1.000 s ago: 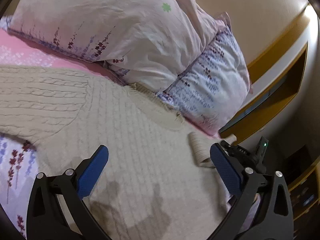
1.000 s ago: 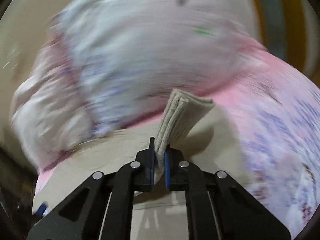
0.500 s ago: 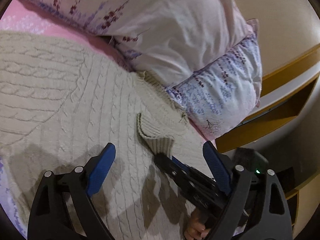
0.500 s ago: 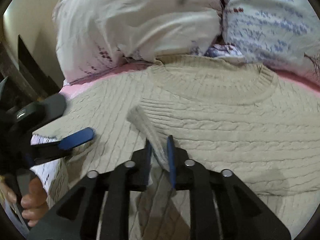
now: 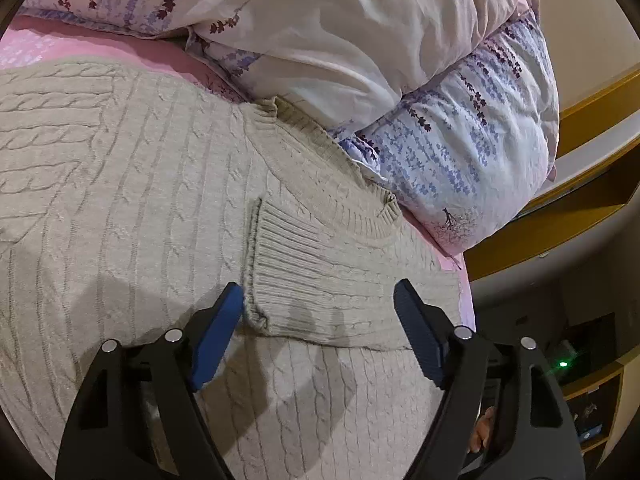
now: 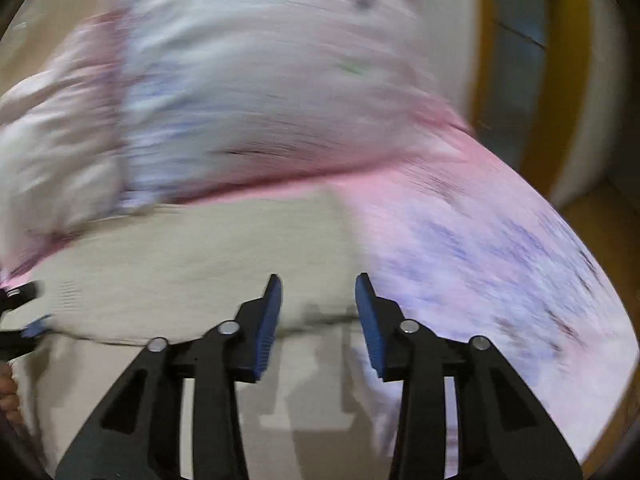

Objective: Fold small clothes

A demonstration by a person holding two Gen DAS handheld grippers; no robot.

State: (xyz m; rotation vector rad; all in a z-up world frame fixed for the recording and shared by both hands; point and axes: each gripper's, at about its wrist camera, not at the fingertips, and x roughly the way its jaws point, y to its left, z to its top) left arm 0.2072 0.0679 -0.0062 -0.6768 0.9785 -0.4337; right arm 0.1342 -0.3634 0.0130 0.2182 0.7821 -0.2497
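Observation:
A beige cable-knit sweater lies flat on the bed, neckline toward the pillows. One sleeve is folded across its chest, ribbed cuff near the middle. My left gripper is open and empty, hovering just above the folded sleeve. In the blurred right wrist view the sweater fills the lower left. My right gripper is open and empty above the sweater's edge.
Two floral pillows are stacked behind the sweater's collar. A pink sheet and floral bedding cover the bed. A yellow wooden headboard shelf stands to the right. The left gripper's tip shows in the right wrist view.
My right gripper carried the sleeve cuff across the sweater's chest, let it go and opened, then swung away fast. My left gripper stayed open and moved closer over the sleeve.

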